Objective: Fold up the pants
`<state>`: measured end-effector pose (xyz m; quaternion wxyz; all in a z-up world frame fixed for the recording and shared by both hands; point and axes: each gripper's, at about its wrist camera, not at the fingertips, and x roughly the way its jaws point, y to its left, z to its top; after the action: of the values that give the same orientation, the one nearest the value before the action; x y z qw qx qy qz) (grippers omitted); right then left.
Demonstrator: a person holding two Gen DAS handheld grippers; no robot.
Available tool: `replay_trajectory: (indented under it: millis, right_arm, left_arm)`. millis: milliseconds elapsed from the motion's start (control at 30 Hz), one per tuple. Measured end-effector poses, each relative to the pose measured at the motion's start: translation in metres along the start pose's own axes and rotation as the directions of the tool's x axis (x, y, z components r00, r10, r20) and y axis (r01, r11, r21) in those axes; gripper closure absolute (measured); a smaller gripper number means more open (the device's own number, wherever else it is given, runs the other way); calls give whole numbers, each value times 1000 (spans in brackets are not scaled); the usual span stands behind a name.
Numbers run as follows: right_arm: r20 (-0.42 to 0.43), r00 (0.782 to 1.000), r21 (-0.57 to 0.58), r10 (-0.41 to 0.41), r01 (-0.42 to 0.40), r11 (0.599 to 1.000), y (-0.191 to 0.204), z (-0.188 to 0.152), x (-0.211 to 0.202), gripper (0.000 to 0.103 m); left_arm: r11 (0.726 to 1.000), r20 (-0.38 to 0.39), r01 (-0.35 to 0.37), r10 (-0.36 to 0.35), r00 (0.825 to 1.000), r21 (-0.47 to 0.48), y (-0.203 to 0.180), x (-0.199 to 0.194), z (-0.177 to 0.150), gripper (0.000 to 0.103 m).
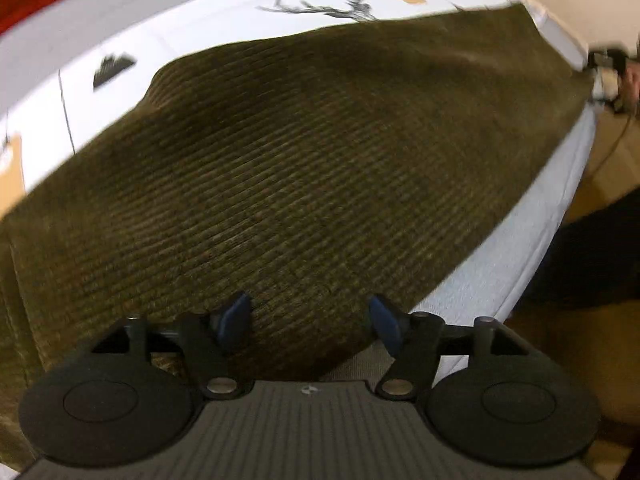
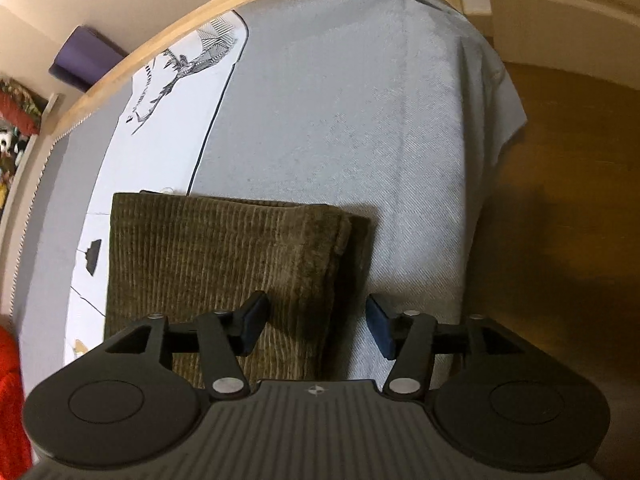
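Olive-green corduroy pants (image 1: 304, 168) lie flat along the near edge of a bed and fill most of the left wrist view. My left gripper (image 1: 310, 320) is open just above the cloth, its blue pads apart and holding nothing. In the right wrist view the leg end of the pants (image 2: 224, 256) lies folded double on the grey sheet (image 2: 360, 128). My right gripper (image 2: 318, 326) is open over the right edge of the pants, empty. The right gripper also shows small at the far right of the left wrist view (image 1: 610, 78).
A white cover with black line drawings (image 1: 224, 24) lies beyond the pants; it also shows in the right wrist view (image 2: 168, 92). A wooden bed frame (image 2: 200, 12) runs along the far side. The bed edge (image 1: 532, 216) drops to a wooden floor (image 2: 560, 200). A red cloth (image 2: 10, 396) sits at the left.
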<state>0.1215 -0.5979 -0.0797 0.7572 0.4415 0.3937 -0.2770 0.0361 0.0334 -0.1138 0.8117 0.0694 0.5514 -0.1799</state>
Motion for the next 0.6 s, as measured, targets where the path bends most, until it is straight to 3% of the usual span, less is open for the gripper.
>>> replay_trajectory:
  millis: [100,167,233,433,533,600]
  right_arm:
    - [35,999,-65,-41,43,997,10,-2,3,55]
    - [52,996,-83,-66,70,994,12,-2,5,77]
    - [52,997,-63,-49,52,997,10,-1,4,86]
    - [167,986,-111,-10,29,993,31,-13,-30,89]
    - [274,958,-296,85,0,955,70,-35,-70,90]
    - [340,921,-453,190,-16,891,103,-65,-106,90]
  left_arm:
    - [999,-12,22,-22,1000,-25,6,0,-4,30]
    - [1000,-16,8,-8,1000,1,0,1,-5,28]
    - [1000,-14,0,0,1000,21,-5,0,-6,28]
    - [1000,-12,3,-2,1000,21,-2,-1,3,25]
    - [1000,-7,4,-4,1000,8,-1,-3,3,25]
    - [1000,1,4,-4,1000,-10,2,-5,3,25]
